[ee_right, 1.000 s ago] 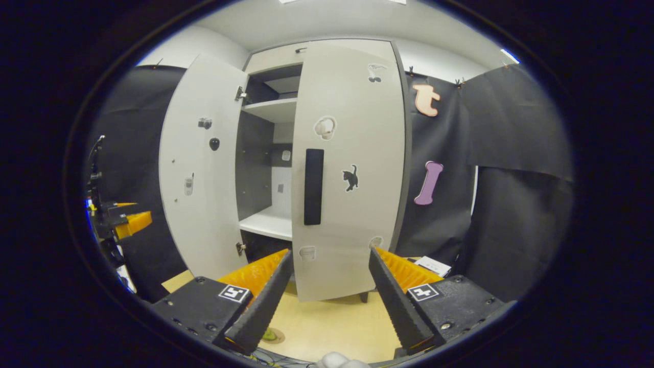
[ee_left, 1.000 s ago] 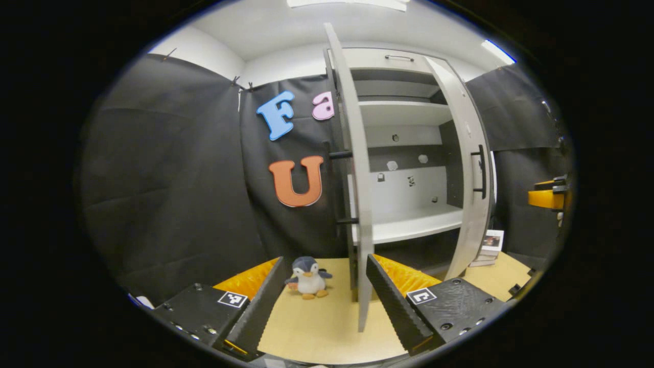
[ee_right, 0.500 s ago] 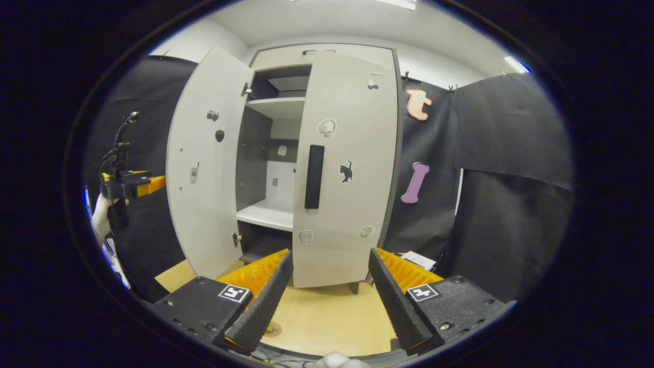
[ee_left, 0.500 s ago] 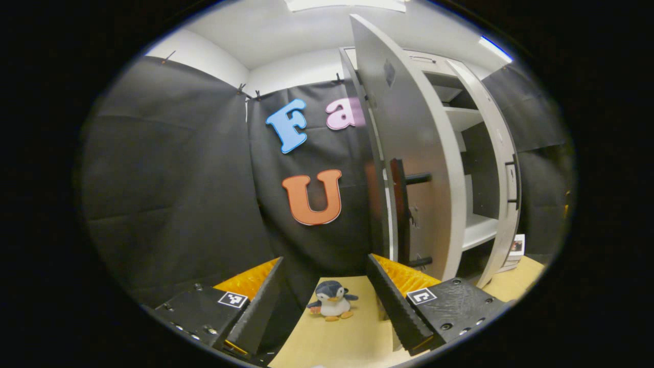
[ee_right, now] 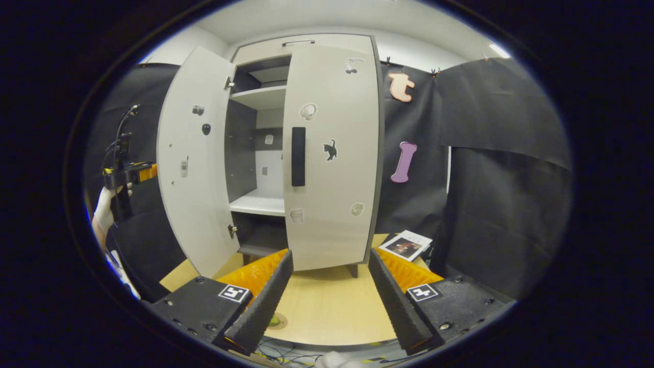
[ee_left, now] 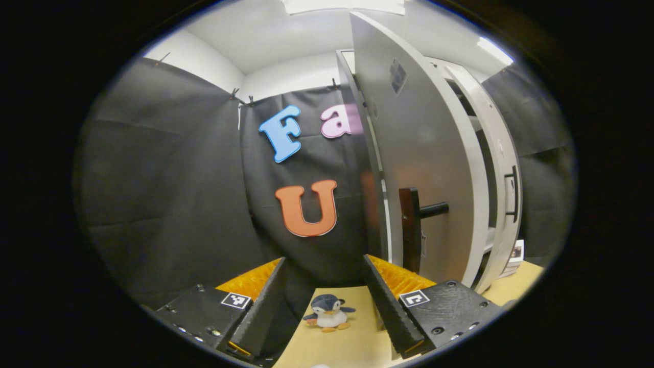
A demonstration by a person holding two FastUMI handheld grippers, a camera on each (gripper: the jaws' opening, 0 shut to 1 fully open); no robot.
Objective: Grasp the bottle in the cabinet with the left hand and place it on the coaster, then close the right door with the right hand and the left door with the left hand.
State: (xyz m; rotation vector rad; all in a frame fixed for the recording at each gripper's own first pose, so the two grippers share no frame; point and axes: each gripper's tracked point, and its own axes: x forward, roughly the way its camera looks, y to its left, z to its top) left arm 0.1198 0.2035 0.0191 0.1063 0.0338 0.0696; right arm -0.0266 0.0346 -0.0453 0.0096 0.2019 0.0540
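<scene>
We saw left door (ee_right: pixel 191 158) ajar, right door (ee_right: pixel 329 153) shut: flat pale-grey panels, black bar handles. Both tongs (ee_left: pixel 322 299) (ee_right: pixel 329 301) spread, empty.

A small toy penguin (ee_left: pixel 327 318) sat upright on the tan table (ee_left: pixel 352 342), near the black cloth wall (ee_left: pixel 168 194). A booklet (ee_right: pixel 407 244) lay flat on the table, just beside the cloth on the other side. Some thin wires (ee_right: pixel 276 350) lay at the table's near edge.
</scene>
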